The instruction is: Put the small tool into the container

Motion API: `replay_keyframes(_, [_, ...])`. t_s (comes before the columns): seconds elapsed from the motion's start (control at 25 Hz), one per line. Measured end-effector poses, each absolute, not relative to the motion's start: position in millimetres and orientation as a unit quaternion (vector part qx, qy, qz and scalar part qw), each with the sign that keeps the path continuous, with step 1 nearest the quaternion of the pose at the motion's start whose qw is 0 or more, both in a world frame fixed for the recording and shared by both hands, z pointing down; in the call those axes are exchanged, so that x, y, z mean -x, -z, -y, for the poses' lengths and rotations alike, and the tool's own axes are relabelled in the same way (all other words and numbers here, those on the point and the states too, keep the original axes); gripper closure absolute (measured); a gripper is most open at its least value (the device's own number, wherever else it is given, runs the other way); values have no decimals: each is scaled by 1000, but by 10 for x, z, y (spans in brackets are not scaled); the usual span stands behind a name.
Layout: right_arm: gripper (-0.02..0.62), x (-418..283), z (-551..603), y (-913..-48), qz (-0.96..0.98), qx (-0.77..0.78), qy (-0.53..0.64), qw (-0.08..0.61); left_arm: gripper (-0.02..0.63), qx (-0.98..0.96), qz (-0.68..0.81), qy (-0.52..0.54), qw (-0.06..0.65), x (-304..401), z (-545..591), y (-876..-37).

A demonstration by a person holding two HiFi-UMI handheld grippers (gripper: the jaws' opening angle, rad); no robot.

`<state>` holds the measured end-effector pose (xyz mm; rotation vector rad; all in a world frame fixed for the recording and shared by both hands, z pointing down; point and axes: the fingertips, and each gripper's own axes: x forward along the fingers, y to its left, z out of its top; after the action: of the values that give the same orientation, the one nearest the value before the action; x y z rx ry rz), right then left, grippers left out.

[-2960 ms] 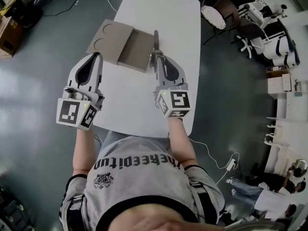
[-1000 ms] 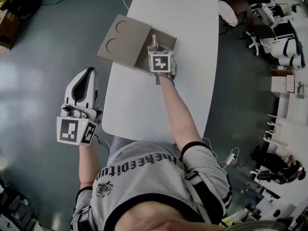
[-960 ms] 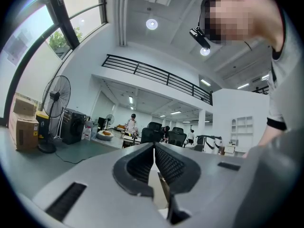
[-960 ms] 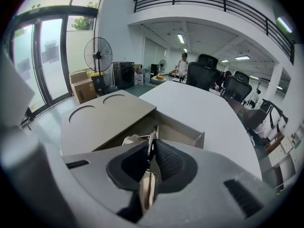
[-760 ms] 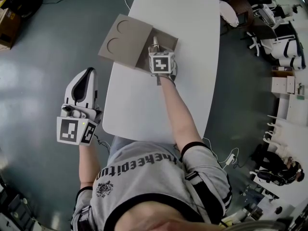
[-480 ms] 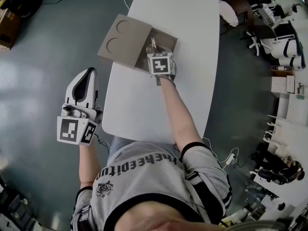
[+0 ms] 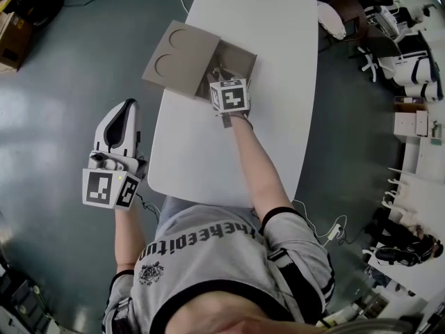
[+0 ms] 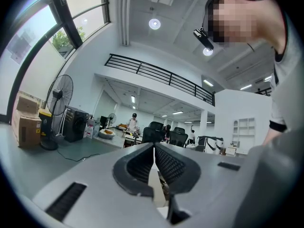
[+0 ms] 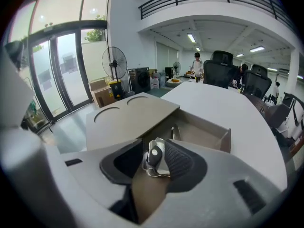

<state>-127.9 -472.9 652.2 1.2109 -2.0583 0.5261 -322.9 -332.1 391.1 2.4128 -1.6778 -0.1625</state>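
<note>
Silver, black-levered small tool point(image 9: 153, 158) sits loose between the right gripper point(image 9: 154, 149)'s just-opening jaws, its lower end hidden; cardboard box point(image 9: 205, 133) at twelve o'clock. The left gripper point(image 8: 154, 148) is clenched, empty.

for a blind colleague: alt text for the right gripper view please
The right gripper hangs over an open cardboard box on a white table; its fingers have just been opening, with a small metal tool between them.

Right gripper point(image 9: 153, 152) newly open, tool point(image 9: 155, 159) between fingers point(image 9: 184, 164)
</note>
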Motion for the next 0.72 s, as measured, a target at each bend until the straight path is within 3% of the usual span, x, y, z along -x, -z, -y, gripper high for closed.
replay_keyframes(0.12, [474, 1297, 4702, -6391, 797, -470, -204, 319, 594, -819, 562, 56, 96, 3170, 3301, -3896])
replay_keyframes(0.28, [598, 1203, 4598, -6117, 796, -497, -220, 266, 595, -824, 556, 59, 93, 3062, 3264, -3821])
replay_keyframes(0.72, [598, 855, 4020, -5202, 829, -503, -199, 142, 595, -834, 542, 78, 76, 2637, 3043, -3583])
